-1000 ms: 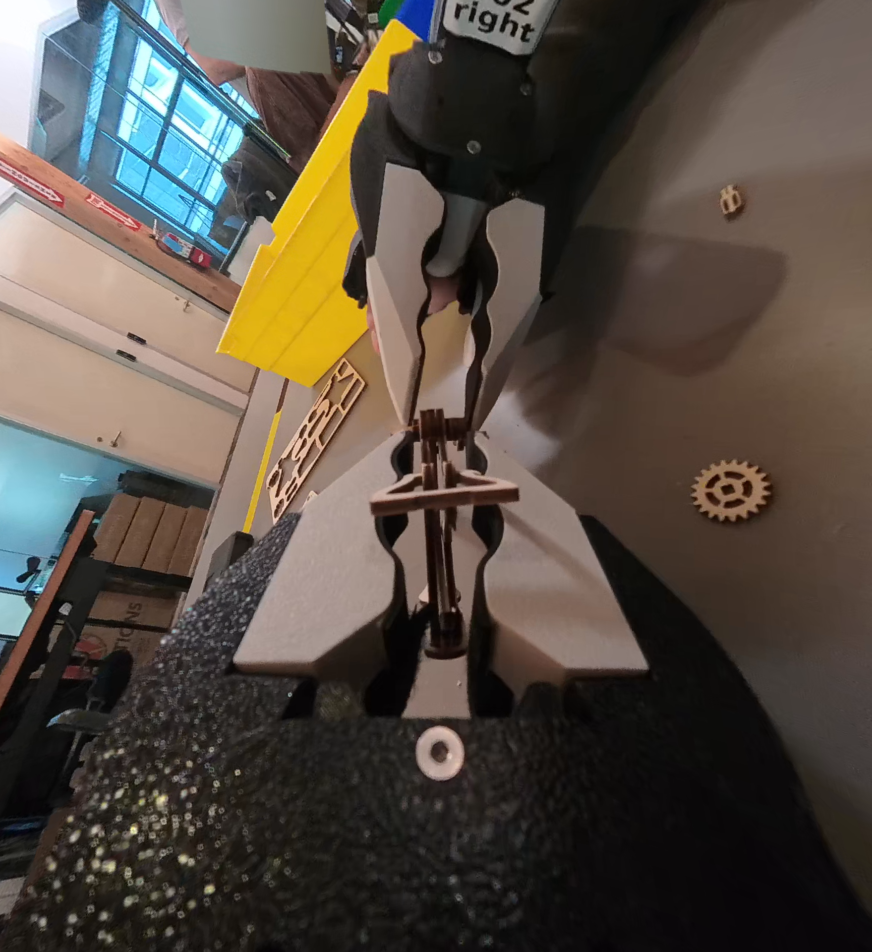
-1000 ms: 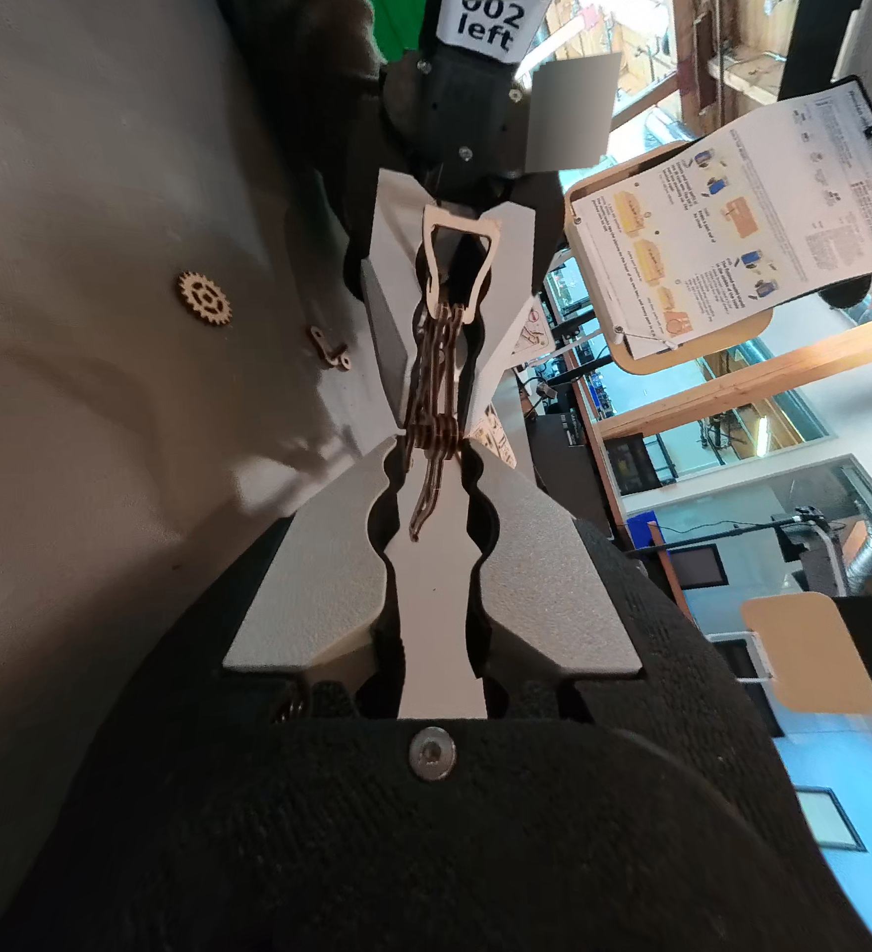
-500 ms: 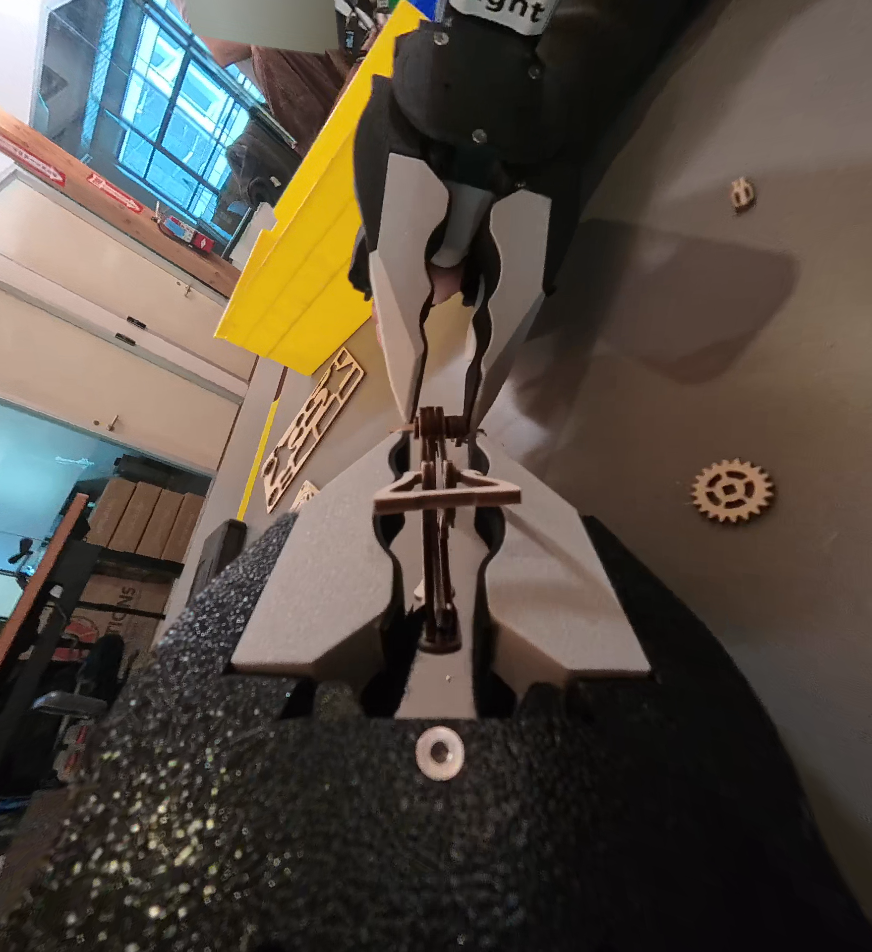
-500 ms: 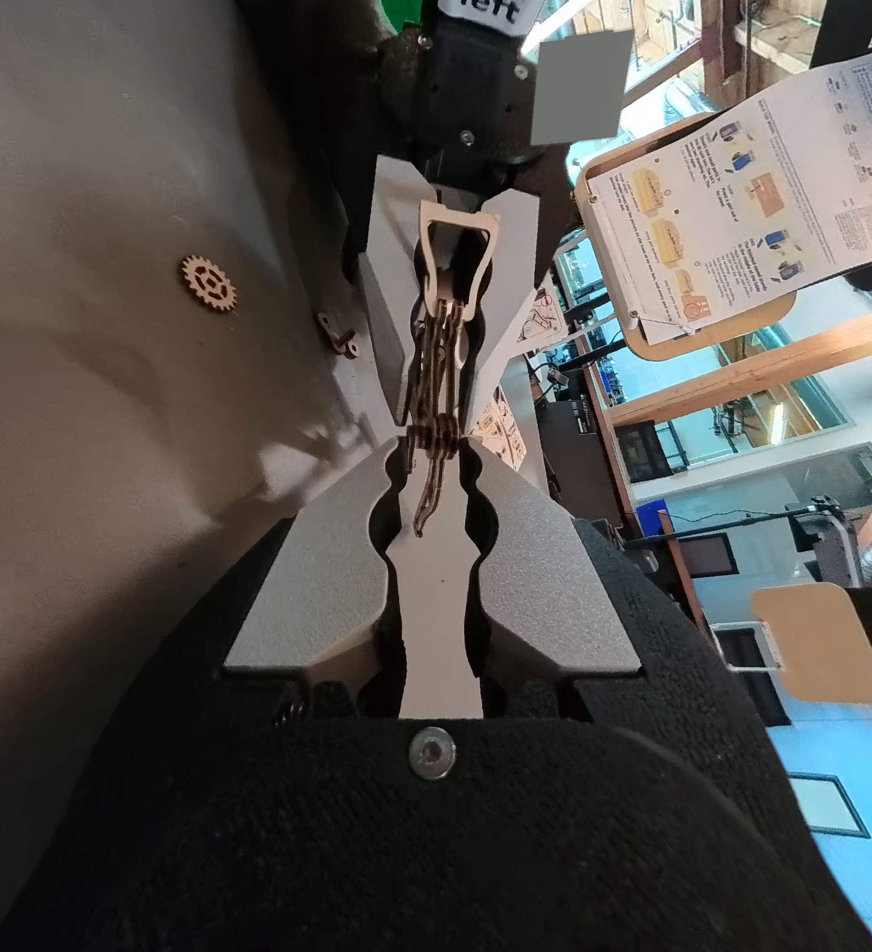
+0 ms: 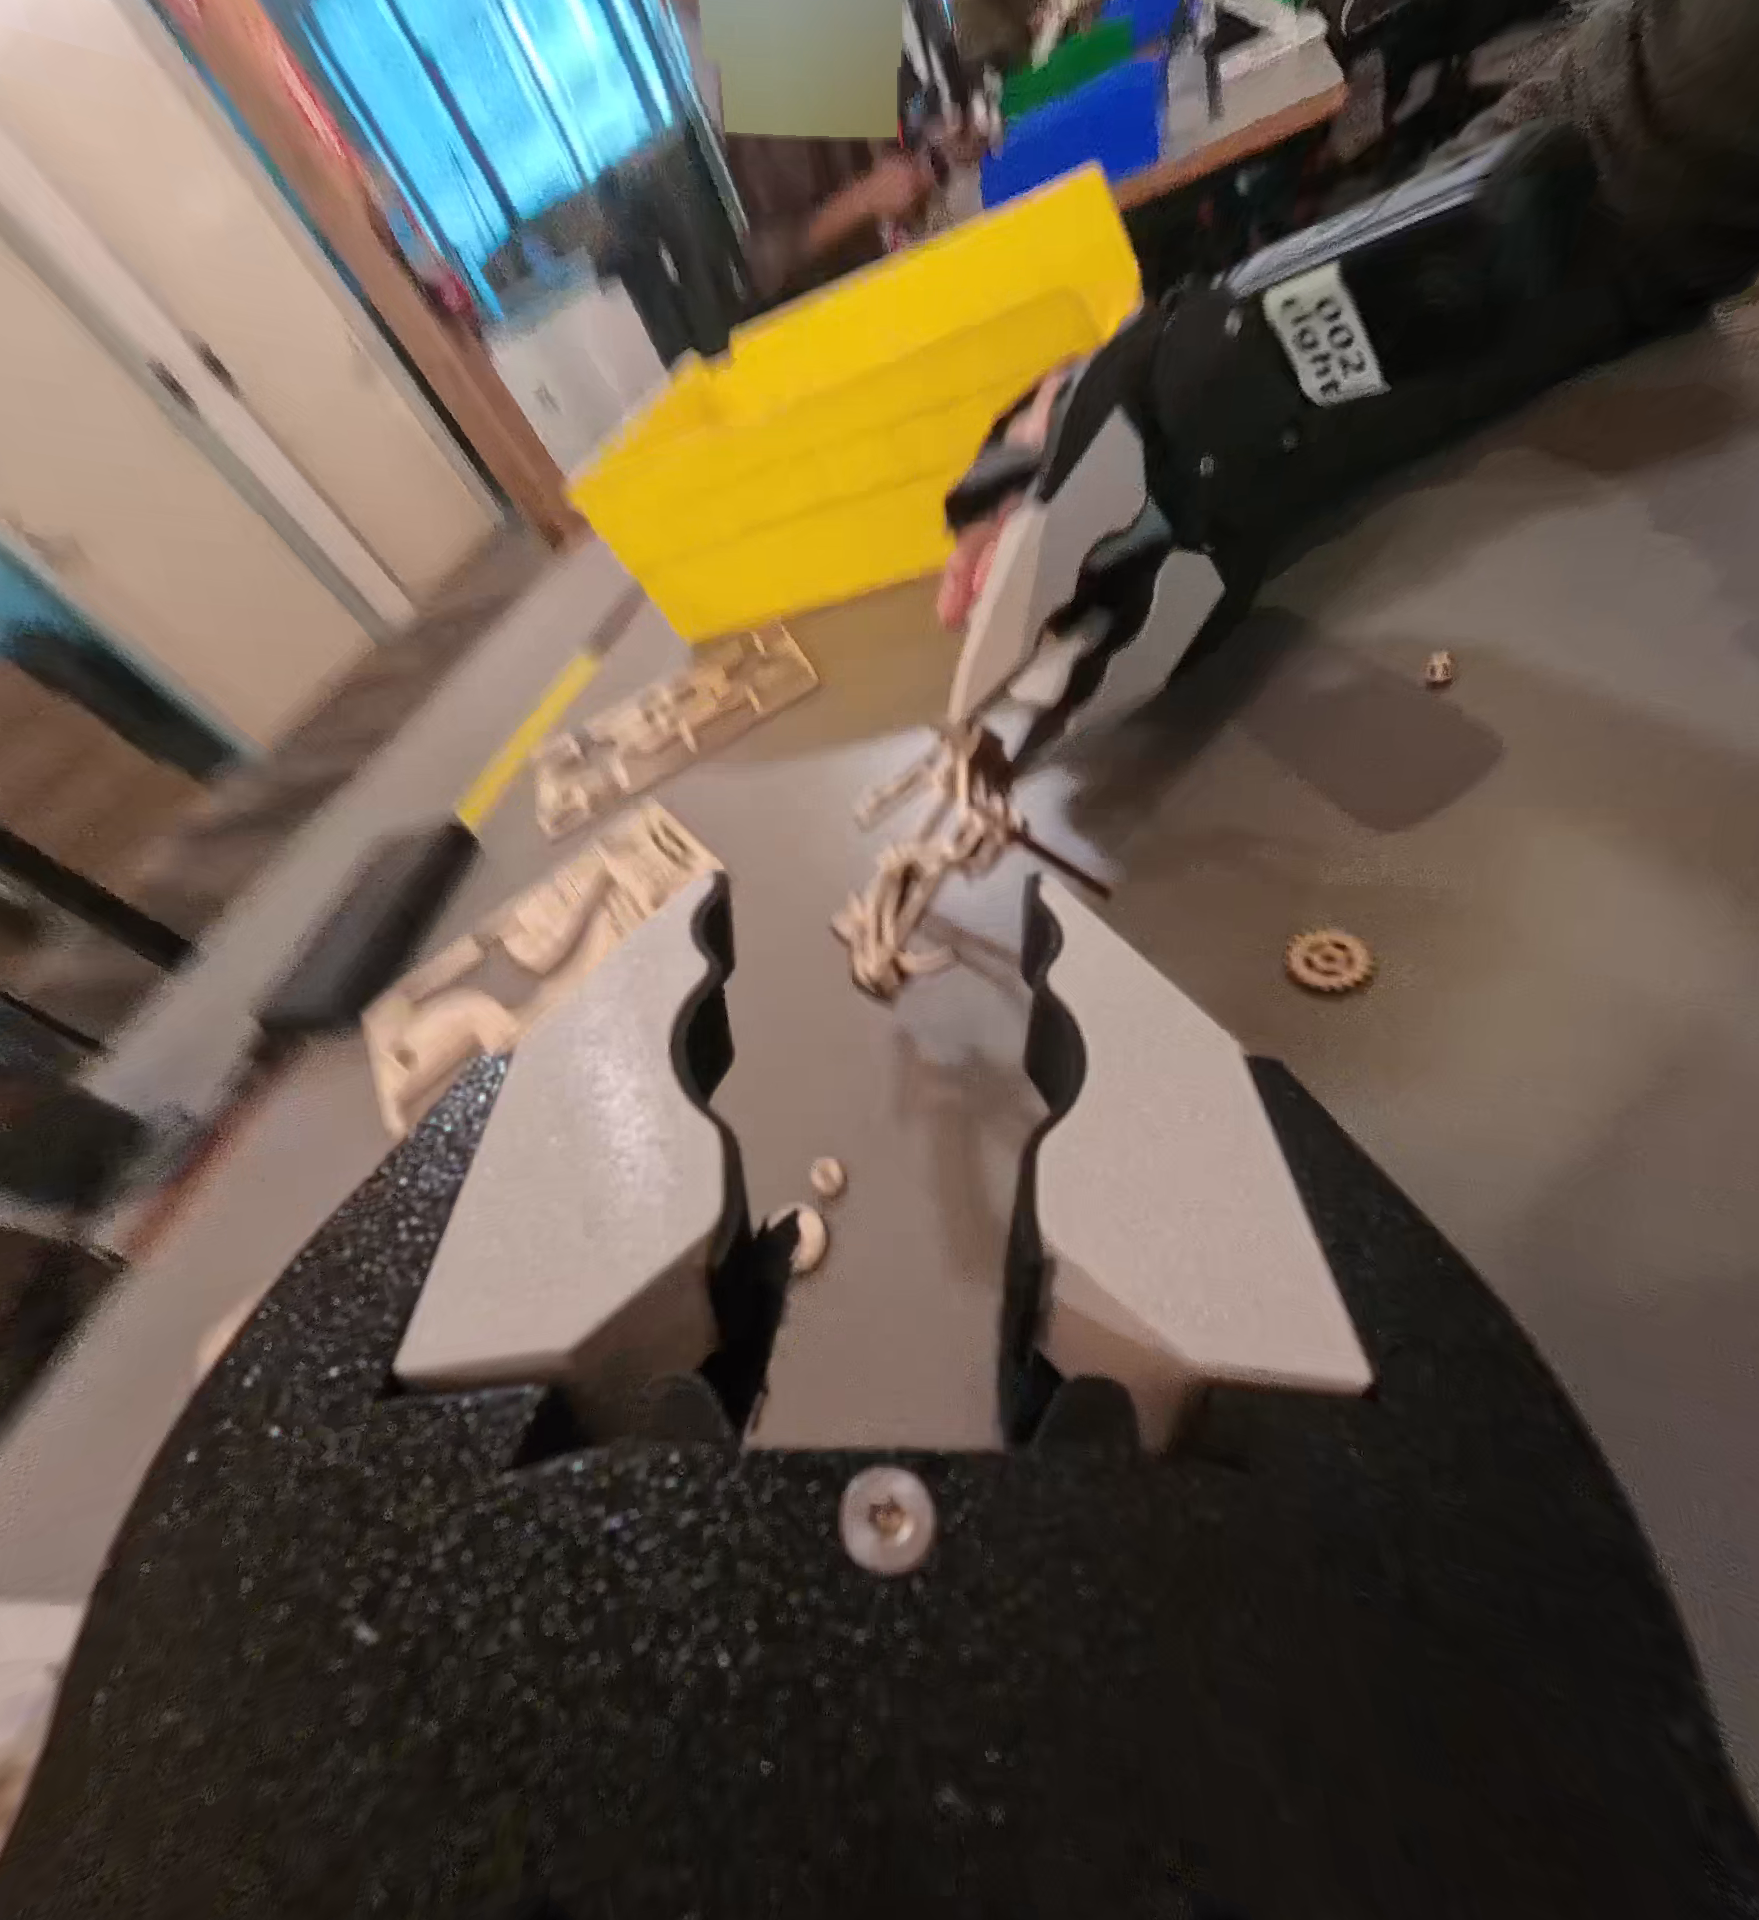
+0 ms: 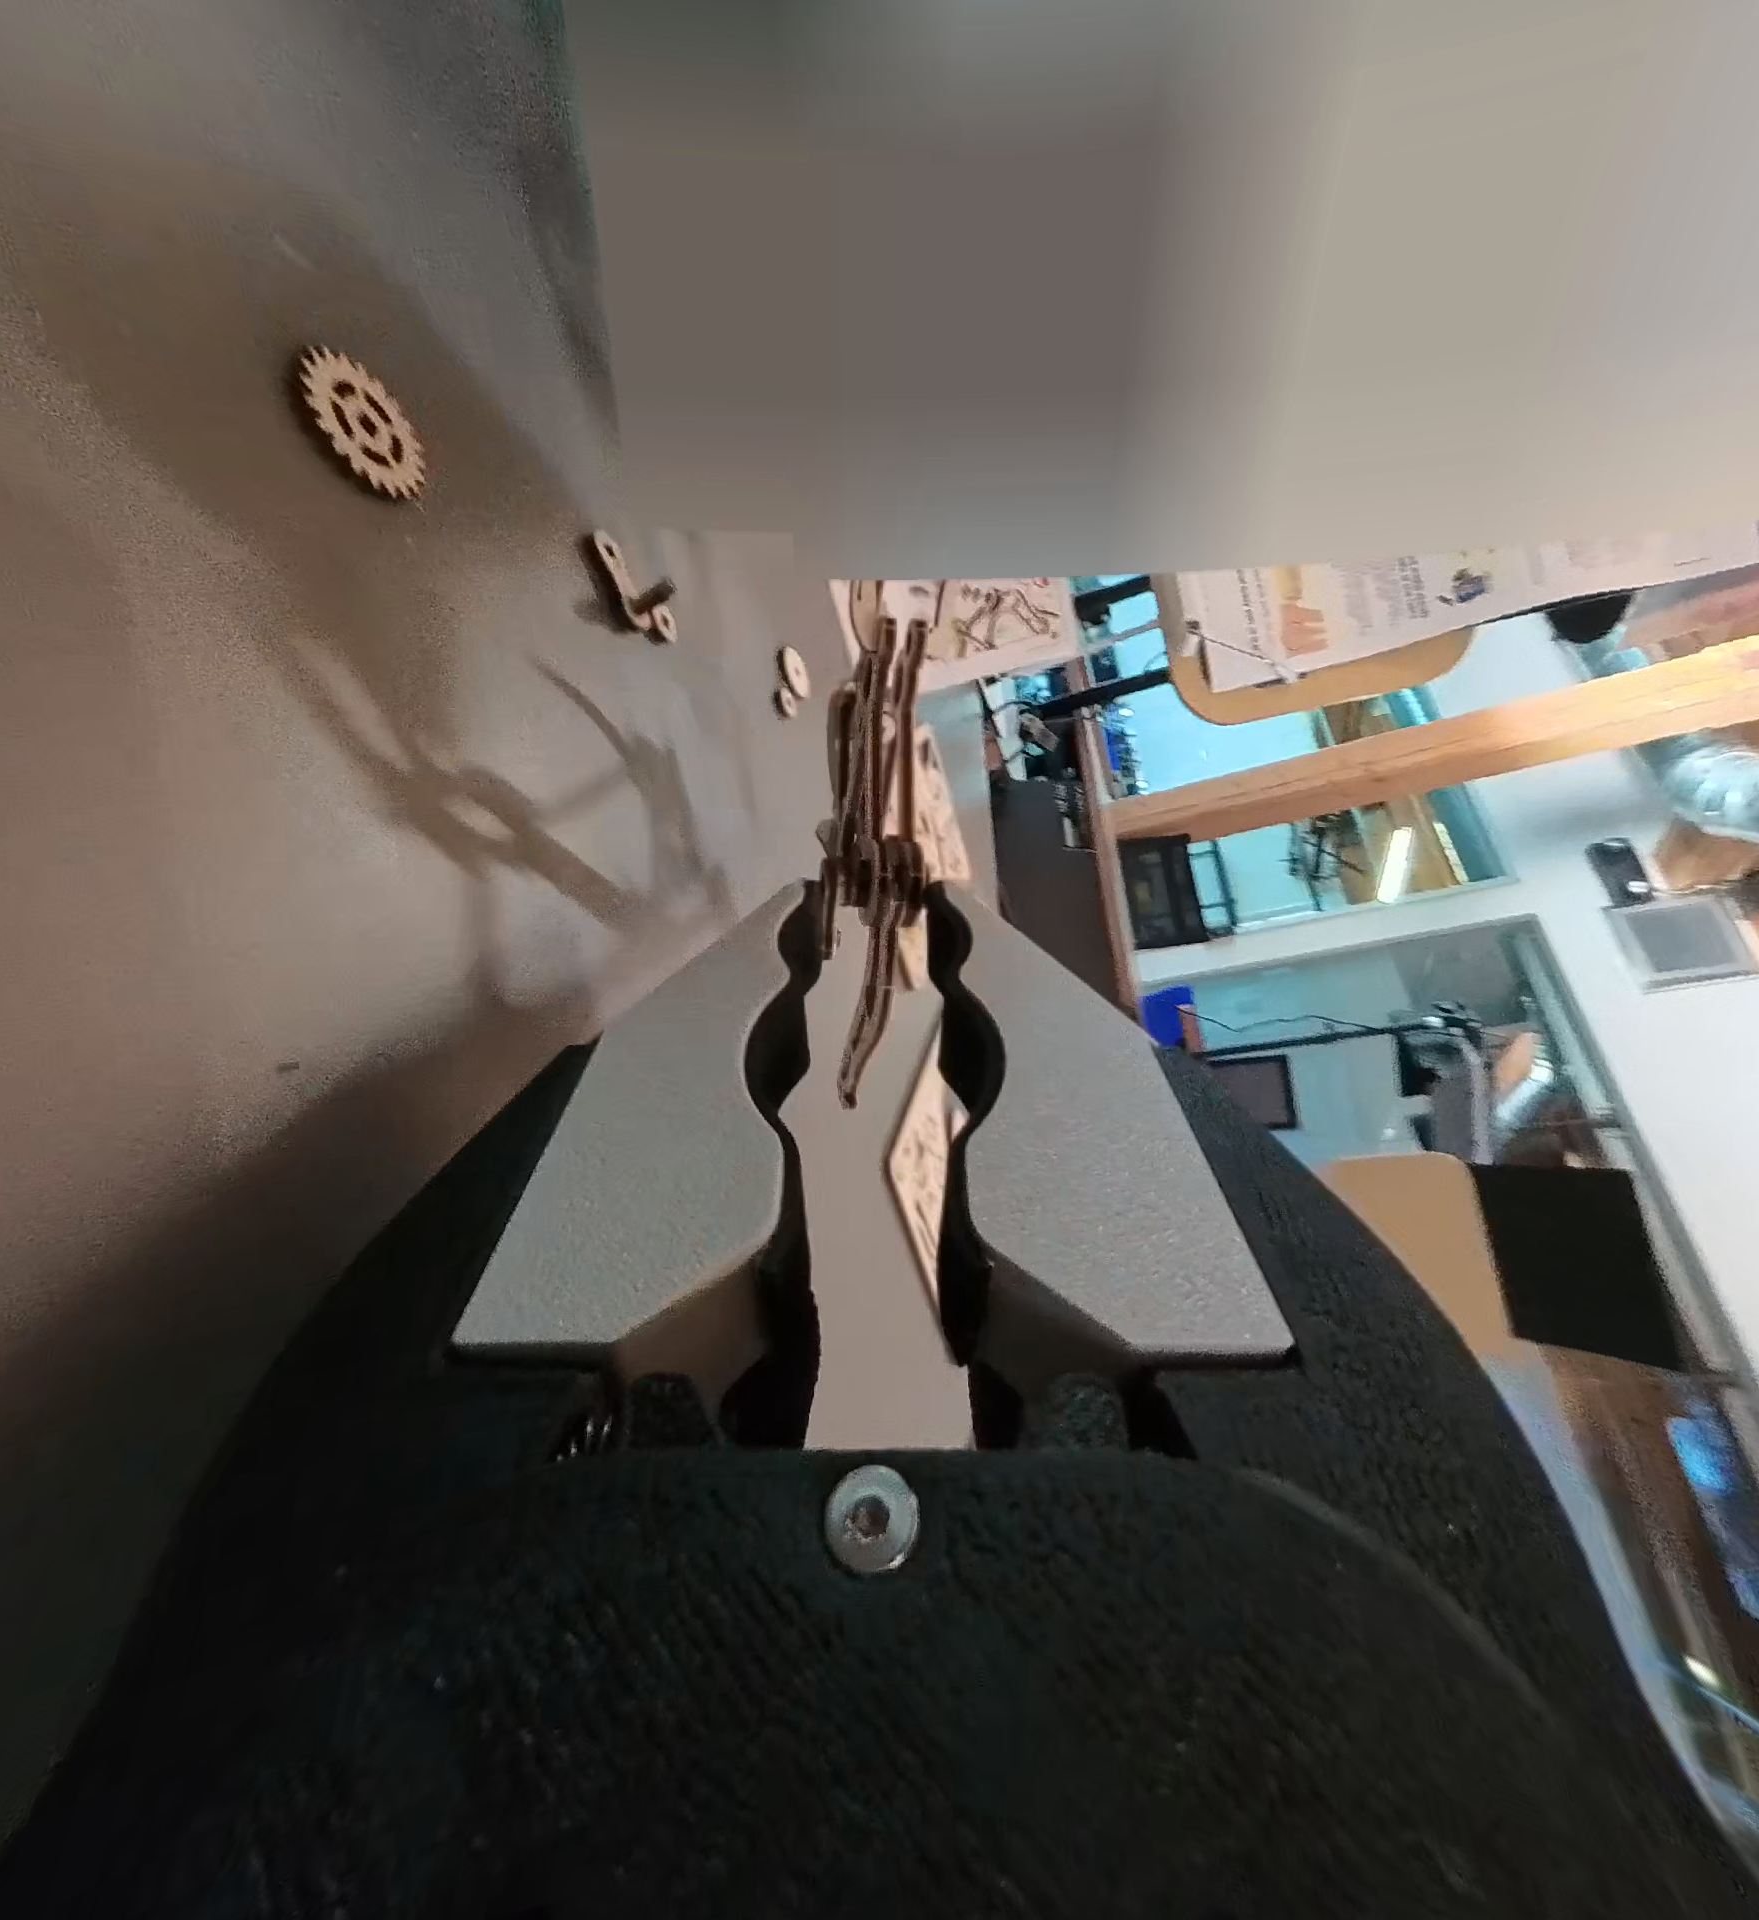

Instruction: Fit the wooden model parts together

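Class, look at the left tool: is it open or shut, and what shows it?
Open. The left tool has its fingers spread with bare table between them; the wooden model hangs from the right tool beyond.

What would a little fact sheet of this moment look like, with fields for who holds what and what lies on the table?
left gripper: fingers apart, holding nothing
right gripper: fingers closed on the wooden model
wooden model: part built, hanging from the right gripper above the table
loose parts: gear, small link piece, small discs
behind: yellow bin, flat cut-out wooden sheets
picture quality: blurred
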### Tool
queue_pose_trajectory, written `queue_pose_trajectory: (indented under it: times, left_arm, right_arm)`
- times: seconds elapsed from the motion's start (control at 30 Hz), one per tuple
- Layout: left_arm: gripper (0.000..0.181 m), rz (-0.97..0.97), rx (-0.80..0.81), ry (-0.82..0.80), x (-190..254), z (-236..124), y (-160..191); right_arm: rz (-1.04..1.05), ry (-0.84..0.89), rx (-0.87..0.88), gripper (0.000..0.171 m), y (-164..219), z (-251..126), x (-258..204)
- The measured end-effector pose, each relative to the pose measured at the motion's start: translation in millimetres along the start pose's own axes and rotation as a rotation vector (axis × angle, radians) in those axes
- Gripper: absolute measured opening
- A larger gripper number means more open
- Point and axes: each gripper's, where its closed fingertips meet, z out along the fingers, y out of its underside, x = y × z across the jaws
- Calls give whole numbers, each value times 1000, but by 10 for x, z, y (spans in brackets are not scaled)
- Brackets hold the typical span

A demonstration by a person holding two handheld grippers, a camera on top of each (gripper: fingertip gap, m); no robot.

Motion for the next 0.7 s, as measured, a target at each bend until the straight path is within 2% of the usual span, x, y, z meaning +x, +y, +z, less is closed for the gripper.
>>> queue_pose_trajectory:
  times: [0.07, 0.13, 0.27, 0.37, 0.43, 0.7]
  left_arm:
    - [59, -145, -126, 105, 49, -20, 190]
    - [54, -227, -223, 169, 138, 15, 355]
    - [46, -270, -430, 166, 202, 115, 700]
    - [40, -327, -449, 34, -25, 96, 801]
    - [43, -385, -472, -43, -178, 43, 896]
    - [35, -417, -531, -24, -239, 24, 1137]
  right_arm:
    - [-44, 40, -25, 19, 36, -15, 51]
    - [-102, 71, -54, 19, 76, -33, 70]
    - [-238, 90, -103, 18, 140, -65, 29]
    - [-271, 85, -113, 18, 170, -94, -1]
    - [-264, 85, -104, 18, 159, -103, -2]
    - [-256, 68, -50, 18, 45, -91, -56]
